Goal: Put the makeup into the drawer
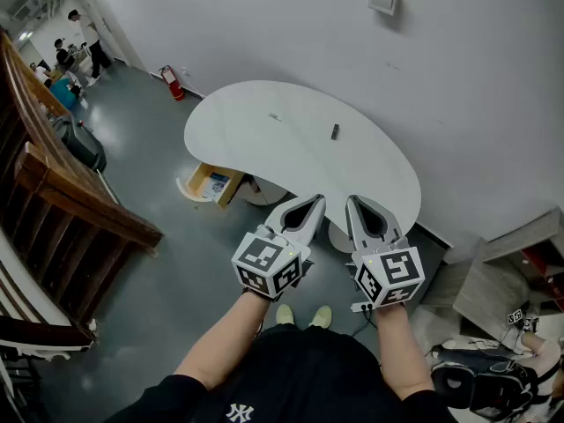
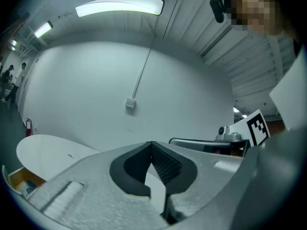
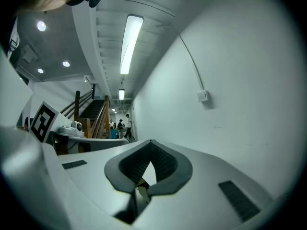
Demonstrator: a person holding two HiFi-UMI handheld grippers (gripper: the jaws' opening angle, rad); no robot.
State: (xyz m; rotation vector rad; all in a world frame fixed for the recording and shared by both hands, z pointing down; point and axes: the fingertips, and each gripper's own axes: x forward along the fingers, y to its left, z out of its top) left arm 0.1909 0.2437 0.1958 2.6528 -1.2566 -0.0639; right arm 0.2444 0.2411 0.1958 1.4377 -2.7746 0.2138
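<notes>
On the white kidney-shaped table [image 1: 264, 148] lies a small dark makeup item [image 1: 335, 131], and a tinier pale object [image 1: 275, 117] lies further left. Below the table's left end sits an open yellowish drawer-like box [image 1: 211, 183], which the left gripper view also catches as the box [image 2: 21, 182]. I hold both grippers side by side over the table's near edge, pointing level at the wall. My left gripper [image 1: 315, 200] [image 2: 152, 143] is shut with nothing in it. My right gripper [image 1: 354, 200] [image 3: 151, 142] is shut and empty too. Both are well short of the makeup.
A wooden stair railing [image 1: 62, 174] runs along the left. A red fire extinguisher [image 1: 172, 82] stands by the wall, and people [image 1: 75, 47] are at the far left. A wall box [image 1: 383, 0] hangs above the table. Bags and gear [image 1: 493, 359] clutter the floor at right.
</notes>
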